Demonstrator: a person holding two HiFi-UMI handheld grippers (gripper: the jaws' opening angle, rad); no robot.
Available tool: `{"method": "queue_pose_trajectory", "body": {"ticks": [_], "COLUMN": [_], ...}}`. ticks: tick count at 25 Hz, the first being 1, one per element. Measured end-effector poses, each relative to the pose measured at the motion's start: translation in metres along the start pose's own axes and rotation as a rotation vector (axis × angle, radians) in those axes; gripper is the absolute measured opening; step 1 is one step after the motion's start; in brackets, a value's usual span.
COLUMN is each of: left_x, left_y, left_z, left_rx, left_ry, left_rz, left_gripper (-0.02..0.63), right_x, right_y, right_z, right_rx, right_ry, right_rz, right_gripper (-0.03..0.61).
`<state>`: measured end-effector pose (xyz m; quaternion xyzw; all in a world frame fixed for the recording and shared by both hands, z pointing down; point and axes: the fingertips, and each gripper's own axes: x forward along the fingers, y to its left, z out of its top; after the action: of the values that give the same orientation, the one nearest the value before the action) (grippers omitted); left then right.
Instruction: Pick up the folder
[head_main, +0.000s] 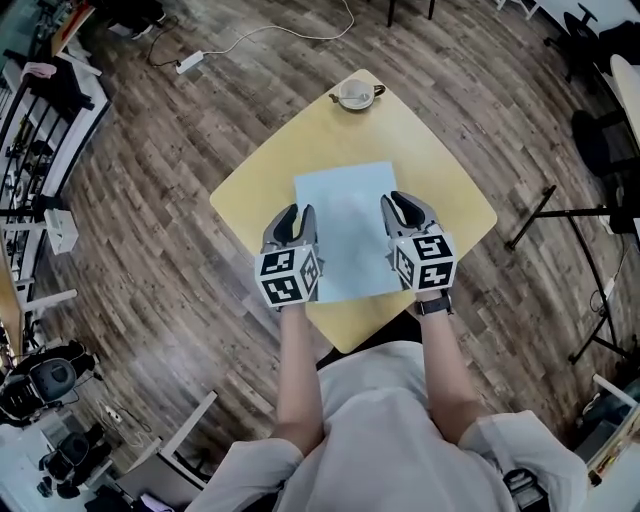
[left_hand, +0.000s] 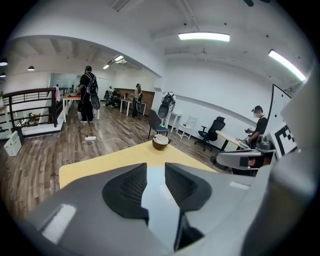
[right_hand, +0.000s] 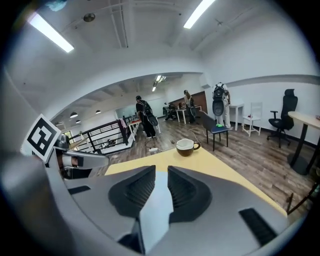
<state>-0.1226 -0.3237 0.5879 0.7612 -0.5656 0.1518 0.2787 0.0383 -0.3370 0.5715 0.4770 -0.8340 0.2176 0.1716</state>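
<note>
A light blue folder (head_main: 345, 225) lies flat on the yellow table (head_main: 400, 130). My left gripper (head_main: 295, 212) is over the folder's left edge, and my right gripper (head_main: 398, 200) is over its right edge. In the left gripper view the jaws of the left gripper (left_hand: 155, 167) stand a narrow gap apart, and the folder (left_hand: 156, 192) shows through the gap below them. In the right gripper view the jaws of the right gripper (right_hand: 161, 170) are almost together, with only a thin strip of folder (right_hand: 159, 205) visible between them. I see nothing gripped by either.
A brown cup with a white inside (head_main: 355, 94) stands at the table's far corner. On the wooden floor lie a power strip with its cable (head_main: 190, 62) at the far left and a black stand (head_main: 560, 215) at the right. People stand far back in the room.
</note>
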Motion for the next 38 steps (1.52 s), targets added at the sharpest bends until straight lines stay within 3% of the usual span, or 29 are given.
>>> {"method": "queue_pose_trajectory", "body": {"ticks": [3, 9, 18, 23, 30, 38], "left_x": [0.009, 0.025, 0.044, 0.050, 0.056, 0.065], "left_y": [0.004, 0.010, 0.017, 0.020, 0.020, 0.012], "left_z": [-0.011, -0.036, -0.067, -0.080, -0.104, -0.123], "left_rx": [-0.026, -0.053, -0.090, -0.111, -0.233, -0.285], "left_ry": [0.046, 0.125, 0.208, 0.240, 0.281, 0.333], "left_rz": [-0.024, -0.051, -0.064, -0.073, -0.099, -0.117], "left_gripper": [0.115, 0.168, 0.211, 0.297, 0.426, 0.449], "right_x": [0.011, 0.030, 0.043, 0.048, 0.059, 0.064], "right_y": [-0.004, -0.012, -0.040, -0.046, -0.052, -0.052], "right_z": [-0.016, -0.048, -0.082, -0.099, -0.119, -0.125], "right_rx": [0.009, 0.066, 0.169, 0.238, 0.335, 0.440], "right_ry": [0.066, 0.159, 0.218, 0.257, 0.291, 0.296], "right_rz": [0.011, 0.020, -0.013, -0.001, 0.012, 0.073], "right_gripper": [0.144, 0.210, 0.259, 0.287, 0.323, 0.336]}}
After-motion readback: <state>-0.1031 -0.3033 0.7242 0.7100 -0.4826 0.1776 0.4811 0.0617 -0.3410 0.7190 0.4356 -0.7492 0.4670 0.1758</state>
